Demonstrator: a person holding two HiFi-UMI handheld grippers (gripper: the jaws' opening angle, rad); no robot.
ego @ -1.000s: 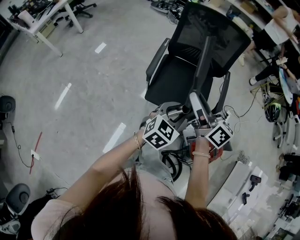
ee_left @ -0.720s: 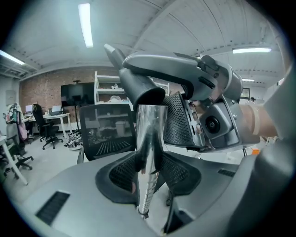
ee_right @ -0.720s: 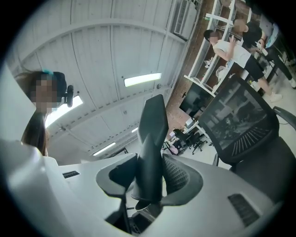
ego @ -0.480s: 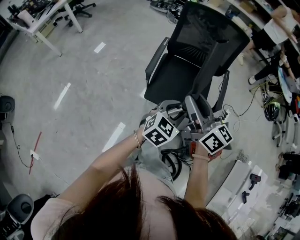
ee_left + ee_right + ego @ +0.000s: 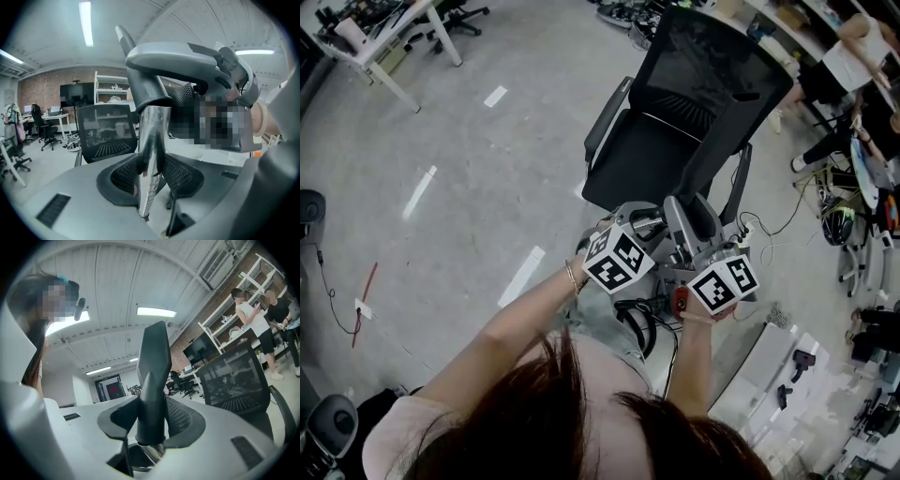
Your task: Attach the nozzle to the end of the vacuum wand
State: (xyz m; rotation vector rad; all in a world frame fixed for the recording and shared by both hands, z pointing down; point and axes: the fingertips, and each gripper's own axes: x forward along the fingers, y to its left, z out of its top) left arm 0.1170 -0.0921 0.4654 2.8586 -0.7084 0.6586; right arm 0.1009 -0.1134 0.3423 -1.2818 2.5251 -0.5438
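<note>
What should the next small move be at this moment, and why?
Probably push the right tool a little along the wand, to seat the nozzle. The right tool's jaws are shut on the dark nozzle, whose open base meets the shiny wand end, and the left tool clamps the wand. Whether the joint is fully home cannot be told.
</note>
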